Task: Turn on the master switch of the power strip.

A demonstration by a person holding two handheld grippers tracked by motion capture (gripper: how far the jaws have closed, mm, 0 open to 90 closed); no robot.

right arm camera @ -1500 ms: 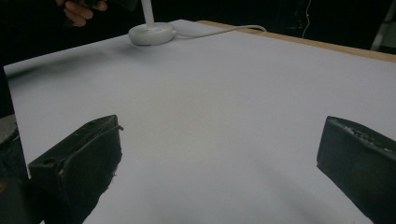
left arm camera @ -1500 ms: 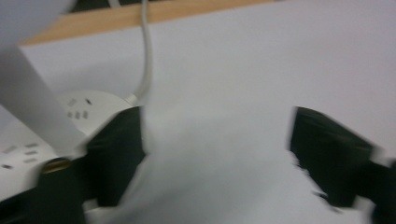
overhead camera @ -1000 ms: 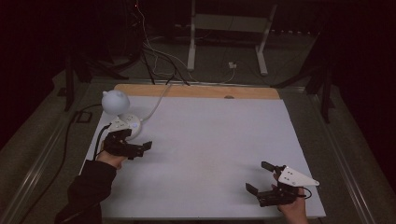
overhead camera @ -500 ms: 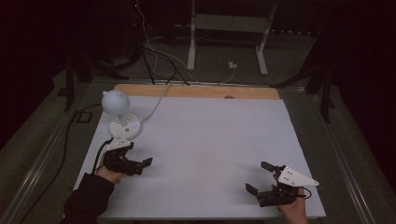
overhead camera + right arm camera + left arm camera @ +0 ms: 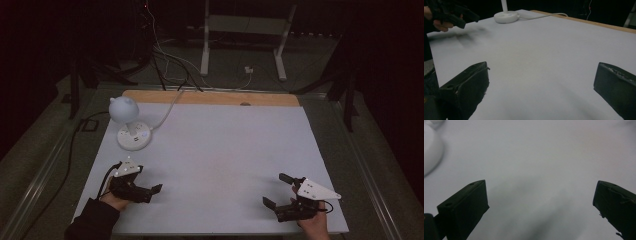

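Lamp (image 5: 129, 122) stands near the bench's (image 5: 225, 150) far left corner, its cord running off the far edge. Left claw (image 5: 150, 192) hovers released by the near left corner, apart from the lamp. Right claw (image 5: 279, 192) sits released near the near right corner, holding nothing.

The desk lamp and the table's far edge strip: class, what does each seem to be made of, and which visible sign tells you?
Desk lamp: probably moulded plastic, white with a smooth matt look; its round base and globe head are evenly rounded and seamless.
Far edge strip: probably wood or wood board, bare; it is warm tan against the pale grey table cover. No grain is visible.
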